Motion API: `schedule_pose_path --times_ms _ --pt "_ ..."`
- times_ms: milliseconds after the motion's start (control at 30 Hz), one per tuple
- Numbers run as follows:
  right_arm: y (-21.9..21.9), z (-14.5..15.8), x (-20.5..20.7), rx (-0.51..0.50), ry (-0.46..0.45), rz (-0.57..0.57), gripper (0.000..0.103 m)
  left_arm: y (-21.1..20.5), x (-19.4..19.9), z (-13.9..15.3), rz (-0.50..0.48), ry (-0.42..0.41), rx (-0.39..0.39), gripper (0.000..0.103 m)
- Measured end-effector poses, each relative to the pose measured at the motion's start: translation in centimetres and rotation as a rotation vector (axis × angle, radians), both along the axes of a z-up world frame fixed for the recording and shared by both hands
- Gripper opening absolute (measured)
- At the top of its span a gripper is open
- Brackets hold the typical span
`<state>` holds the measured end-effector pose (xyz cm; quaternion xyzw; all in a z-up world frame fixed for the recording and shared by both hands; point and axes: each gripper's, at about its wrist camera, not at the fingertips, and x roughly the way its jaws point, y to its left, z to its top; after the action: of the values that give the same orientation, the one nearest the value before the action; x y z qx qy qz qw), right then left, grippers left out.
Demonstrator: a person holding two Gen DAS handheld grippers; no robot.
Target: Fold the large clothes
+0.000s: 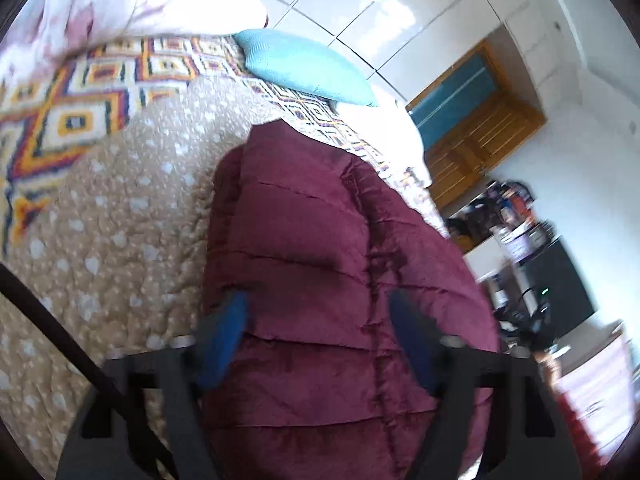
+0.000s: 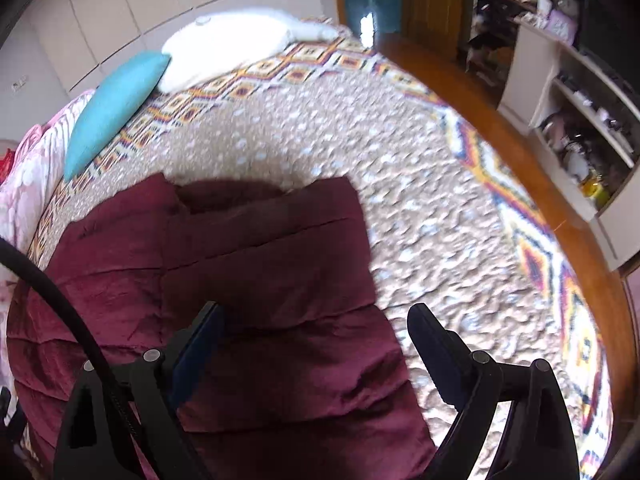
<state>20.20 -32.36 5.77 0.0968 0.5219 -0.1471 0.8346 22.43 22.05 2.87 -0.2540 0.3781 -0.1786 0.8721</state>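
A quilted maroon jacket (image 2: pixel 256 280) lies on the bed, on top of a beige spotted bedspread (image 2: pixel 400 200) that covers a blanket with coloured diamonds (image 2: pixel 532 248). The jacket is already folded in on itself, one panel laid over the other, and its long axis runs from the person toward the head of the bed, where a turquoise cushion (image 2: pixel 116 108) and a white pillow (image 2: pixel 232 44) rest. Its far end, with a dark fold like a collar, points to those pillows. The right gripper (image 2: pixel 316 320) hangs above the near right edge of the jacket with its jaws wide apart and nothing between them. The left gripper (image 1: pixel 320 312) stands over the jacket's near part, jaws partly apart; the maroon cloth fills the gap, but I cannot tell if the blue pads (image 1: pixel 236 316) press it.
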Motion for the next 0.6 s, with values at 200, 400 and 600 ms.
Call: schedule_pose_path --times_ms 200,400,600 --pt "3.3 3.4 -0.4 -0.061 -0.063 0.088 0.022 0.9 -1.2 2.5 0.068 -0.081 0.021 0.0" --pt "4.3 12.6 -0.4 -0.058 -0.324 0.075 0.019 2.5 -3.1 6.0 0.167 -0.166 0.077 0.002" --pt "3.0 4.7 3.0 -0.099 -0.172 -0.056 0.024 3.2 -1.8 3.6 0.24 -0.077 0.184 0.028"
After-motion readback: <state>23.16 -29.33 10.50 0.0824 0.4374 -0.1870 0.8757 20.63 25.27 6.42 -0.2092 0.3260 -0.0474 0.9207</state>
